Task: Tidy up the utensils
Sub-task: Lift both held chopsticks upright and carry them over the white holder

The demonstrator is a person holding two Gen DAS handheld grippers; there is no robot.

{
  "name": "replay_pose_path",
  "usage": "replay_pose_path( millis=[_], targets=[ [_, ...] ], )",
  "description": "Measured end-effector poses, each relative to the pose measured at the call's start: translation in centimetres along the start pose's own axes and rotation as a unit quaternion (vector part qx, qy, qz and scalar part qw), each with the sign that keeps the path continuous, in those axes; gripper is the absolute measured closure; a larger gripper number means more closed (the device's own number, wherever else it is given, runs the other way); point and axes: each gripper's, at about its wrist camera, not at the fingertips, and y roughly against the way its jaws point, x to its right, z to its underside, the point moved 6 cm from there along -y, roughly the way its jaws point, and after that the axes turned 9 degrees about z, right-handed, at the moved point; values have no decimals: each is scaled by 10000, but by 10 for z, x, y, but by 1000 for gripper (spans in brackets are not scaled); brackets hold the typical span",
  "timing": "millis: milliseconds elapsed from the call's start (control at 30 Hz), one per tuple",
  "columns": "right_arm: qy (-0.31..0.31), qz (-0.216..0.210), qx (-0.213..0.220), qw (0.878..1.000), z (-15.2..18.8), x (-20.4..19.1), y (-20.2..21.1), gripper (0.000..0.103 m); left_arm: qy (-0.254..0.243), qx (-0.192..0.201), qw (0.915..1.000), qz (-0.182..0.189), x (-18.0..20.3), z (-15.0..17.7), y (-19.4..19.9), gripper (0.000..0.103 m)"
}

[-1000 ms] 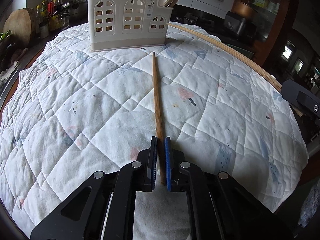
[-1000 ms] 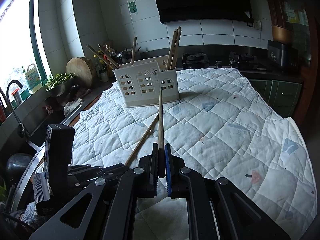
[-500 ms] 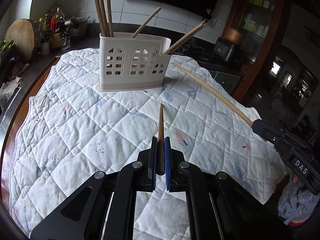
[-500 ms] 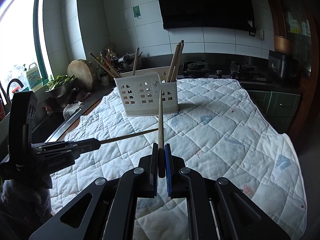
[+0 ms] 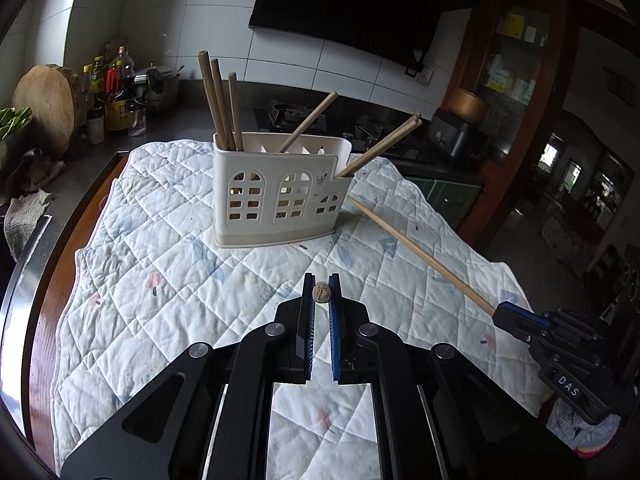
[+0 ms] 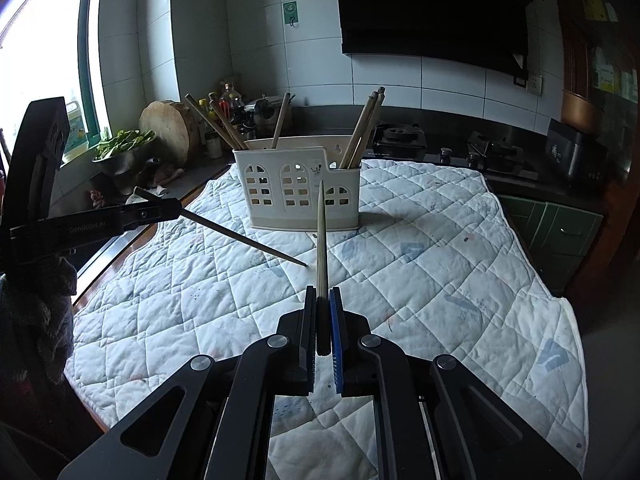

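Observation:
A cream utensil holder [image 5: 280, 196] stands on the quilted cloth with several wooden chopsticks leaning in its compartments. My left gripper [image 5: 321, 285] is shut on a wooden chopstick [image 5: 321, 293], lifted off the cloth and seen end-on. In the right wrist view that chopstick [image 6: 244, 241] slants down from the left gripper [image 6: 170, 211], with its tip near the quilt in front of the holder [image 6: 304, 196]. My right gripper [image 6: 322, 300] is shut on a second chopstick [image 6: 321, 236] that points at the holder. The left wrist view shows this right gripper [image 5: 505, 313] and its chopstick [image 5: 416, 254] at the right.
A white quilted cloth [image 5: 160, 280] covers the table, whose wooden edge [image 5: 44, 300] shows at the left. Behind are a dark counter with bottles [image 5: 114, 92], a round chopping block [image 5: 46, 108] and a stove [image 6: 400, 140]. Green cabinets [image 6: 560, 236] stand at the right.
My left gripper has risen and tipped, lifting its chopstick off the cloth until it shows end-on. The holder now sits lower in that view. The right gripper has hardly moved.

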Motion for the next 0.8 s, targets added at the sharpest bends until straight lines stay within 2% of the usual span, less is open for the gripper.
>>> replay_pose_path(
  millis=[367,633,800],
  targets=[
    [765,183,-365,9962,6,-11,-18,96,-107,-36,9999,-61,-5,-9,-2,98],
    [1054,162,-453,9933,10,-19,-17,96,-197,-54,9998,-74,-3,-15,-5,98],
    [936,154,-317,9950,1,-13,-10,96,-251,-24,9996,-109,-2,-21,-4,98]
  ],
)
